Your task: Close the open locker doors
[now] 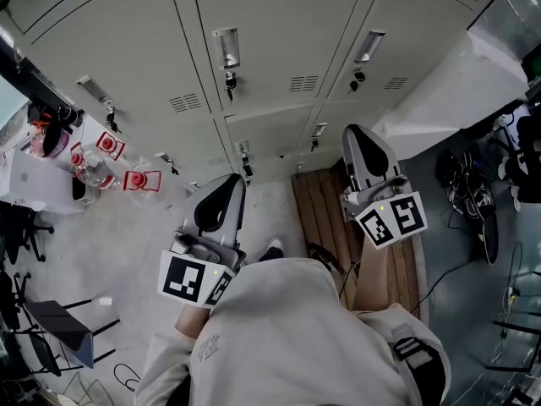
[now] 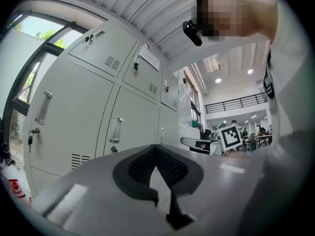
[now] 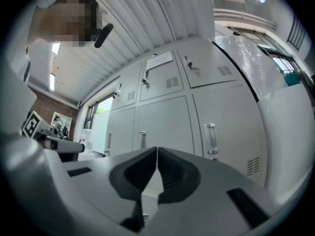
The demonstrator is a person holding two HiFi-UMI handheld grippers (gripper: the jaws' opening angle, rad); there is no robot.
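Lockers (image 1: pixel 279 49) face left tongs (image 2: pixel 157 147) and right tongs (image 3: pixel 156 149), closed

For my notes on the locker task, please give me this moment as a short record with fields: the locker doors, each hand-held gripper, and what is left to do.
lockers: grey metal, every door in view is shut
keys: hang in some locks
left hand-held gripper: jaws together, nothing between them, not touching a door
right hand-held gripper: jaws together, nothing between them, not touching a door
left to do: no open door shows in these views
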